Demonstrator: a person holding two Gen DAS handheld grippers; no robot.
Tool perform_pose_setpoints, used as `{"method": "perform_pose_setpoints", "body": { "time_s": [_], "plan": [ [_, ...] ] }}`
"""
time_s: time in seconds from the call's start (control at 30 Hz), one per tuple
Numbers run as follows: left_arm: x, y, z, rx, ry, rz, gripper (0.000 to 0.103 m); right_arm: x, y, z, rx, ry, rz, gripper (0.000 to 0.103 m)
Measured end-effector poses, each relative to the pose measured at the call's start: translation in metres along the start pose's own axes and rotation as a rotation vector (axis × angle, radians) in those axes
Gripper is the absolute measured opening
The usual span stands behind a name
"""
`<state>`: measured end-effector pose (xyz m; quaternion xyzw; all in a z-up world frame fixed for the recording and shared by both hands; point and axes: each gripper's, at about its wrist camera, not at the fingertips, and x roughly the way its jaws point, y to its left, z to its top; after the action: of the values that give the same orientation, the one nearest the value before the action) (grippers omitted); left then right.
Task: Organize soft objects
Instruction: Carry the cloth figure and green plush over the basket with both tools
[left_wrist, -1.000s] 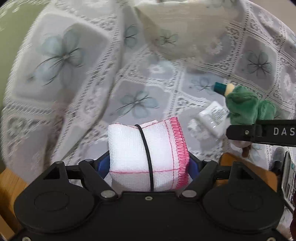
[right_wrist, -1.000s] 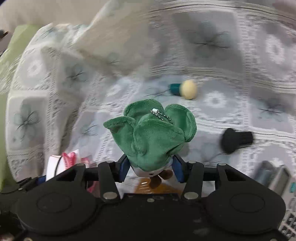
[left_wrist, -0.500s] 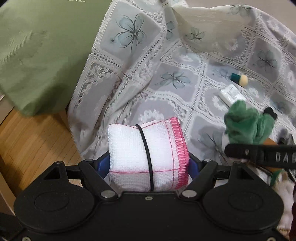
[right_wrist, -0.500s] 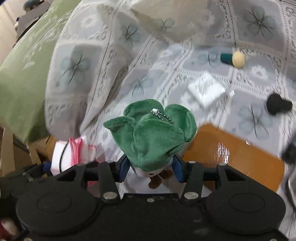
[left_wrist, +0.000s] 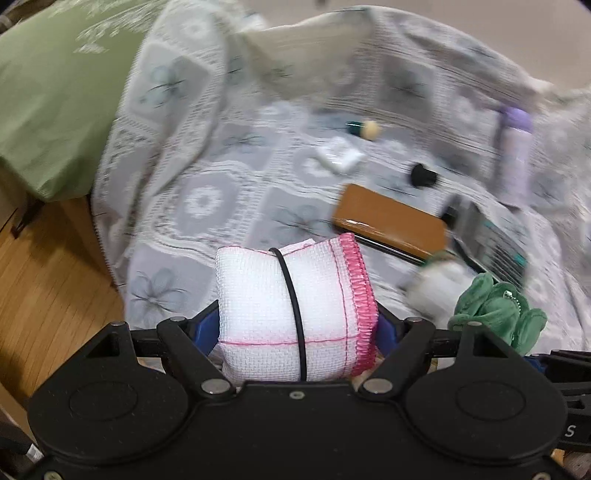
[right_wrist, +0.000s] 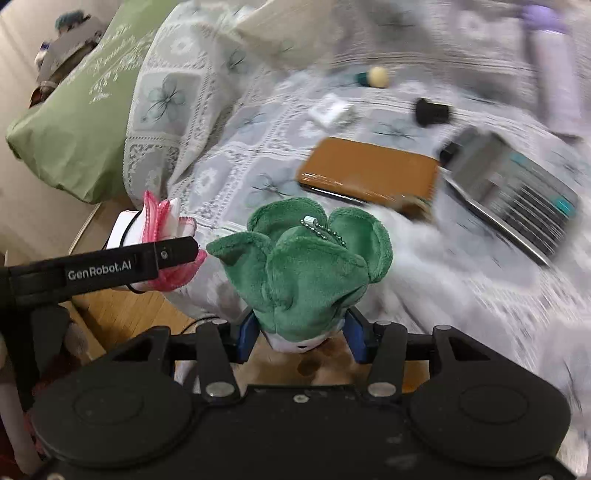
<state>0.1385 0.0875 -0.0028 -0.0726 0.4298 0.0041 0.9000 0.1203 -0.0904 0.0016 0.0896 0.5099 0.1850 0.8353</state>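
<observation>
Left gripper (left_wrist: 295, 328): pinching a folded white cloth (left_wrist: 291, 314), pink-hemmed, bound by a black band. Right gripper (right_wrist: 301, 332): pressed together on a green plush toy (right_wrist: 306, 266) with a bead chain on top. Since a second ago: both loads carried back off the patterned blanket (left_wrist: 221, 206) toward its edge, over wood floor (left_wrist: 48, 280); brown case (left_wrist: 388, 221), calculator (right_wrist: 517, 184) and small items left behind. Judged: soft items separated from hard ones, drop-off pending.

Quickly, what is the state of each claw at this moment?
Left claw: closed on the folded white cloth with pink edge.
Right claw: closed on the green plush toy.
</observation>
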Motion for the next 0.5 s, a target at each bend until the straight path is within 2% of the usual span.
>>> {"method": "perform_pose_setpoints", "body": {
  "time_s": [0.27,0.4,0.5],
  "plan": [
    [-0.029,-0.055,-0.034,0.15,-0.019,-0.055,0.075,-0.073,-0.044,-0.066,0.222,-0.145,-0.077,0.049],
    [-0.042,-0.075,-0.05,0.211,-0.045,-0.061,0.075,-0.104,-0.055,-0.089,0.287,-0.231,-0.144,0.049],
    [-0.05,-0.085,-0.063,0.249,-0.056,-0.055,0.075,-0.117,-0.054,-0.101,0.306,-0.273,-0.162,0.049]
  ]
}}
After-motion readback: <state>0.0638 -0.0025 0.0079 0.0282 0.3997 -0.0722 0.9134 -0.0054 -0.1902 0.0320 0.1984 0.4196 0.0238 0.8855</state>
